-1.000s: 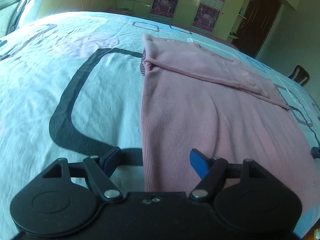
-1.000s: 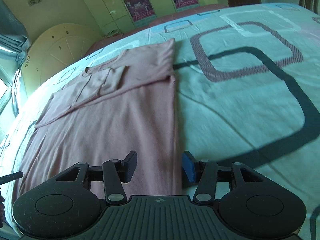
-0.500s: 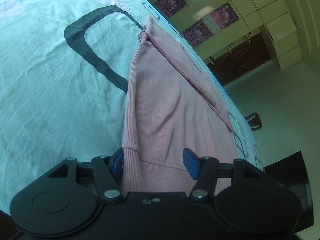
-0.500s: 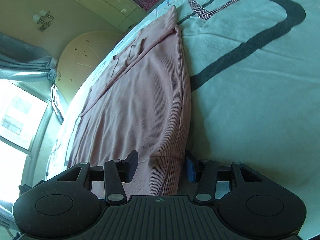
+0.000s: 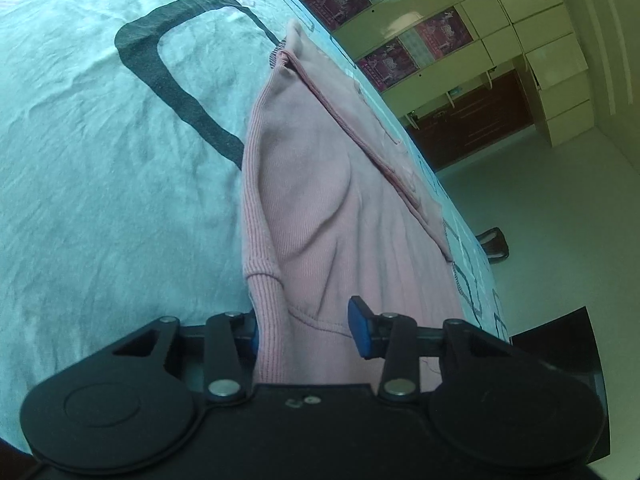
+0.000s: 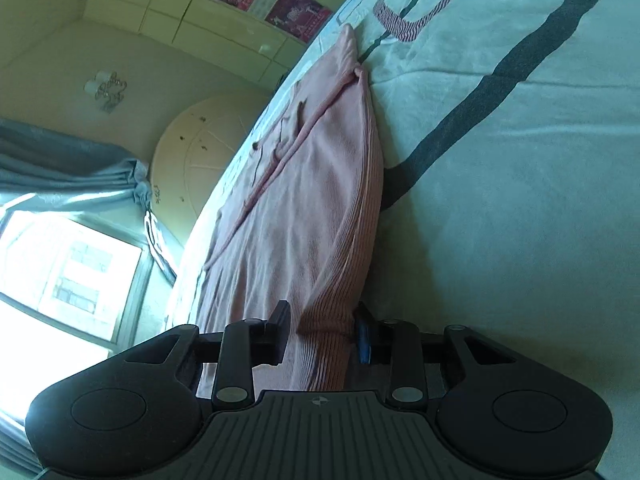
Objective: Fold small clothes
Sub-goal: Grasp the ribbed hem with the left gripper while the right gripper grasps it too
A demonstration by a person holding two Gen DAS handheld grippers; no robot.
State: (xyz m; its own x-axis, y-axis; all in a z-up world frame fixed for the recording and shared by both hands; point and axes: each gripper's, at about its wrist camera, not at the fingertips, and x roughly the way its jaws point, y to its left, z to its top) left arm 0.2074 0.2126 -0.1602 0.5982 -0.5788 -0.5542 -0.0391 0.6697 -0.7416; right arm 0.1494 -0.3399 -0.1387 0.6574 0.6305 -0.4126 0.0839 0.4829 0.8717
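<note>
Now left gripper (image 5: 306,326), right gripper (image 6: 322,330): fingers part-open, straddling pink top (image 5: 320,200) hem; posters' (image 5: 440,34) writing unreadable.

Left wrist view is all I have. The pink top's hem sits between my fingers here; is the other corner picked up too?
Observer: Yes. The right gripper has the pink top bunched between its fingers at the other hem corner.
Operator: Jaws closed on it?
Observer: A gap remains; the fabric fills most of it, touching the blue pad.
Operator: Anything beyond that side?
Observer: A bright window with a grey curtain, past the bed sheet.
</note>
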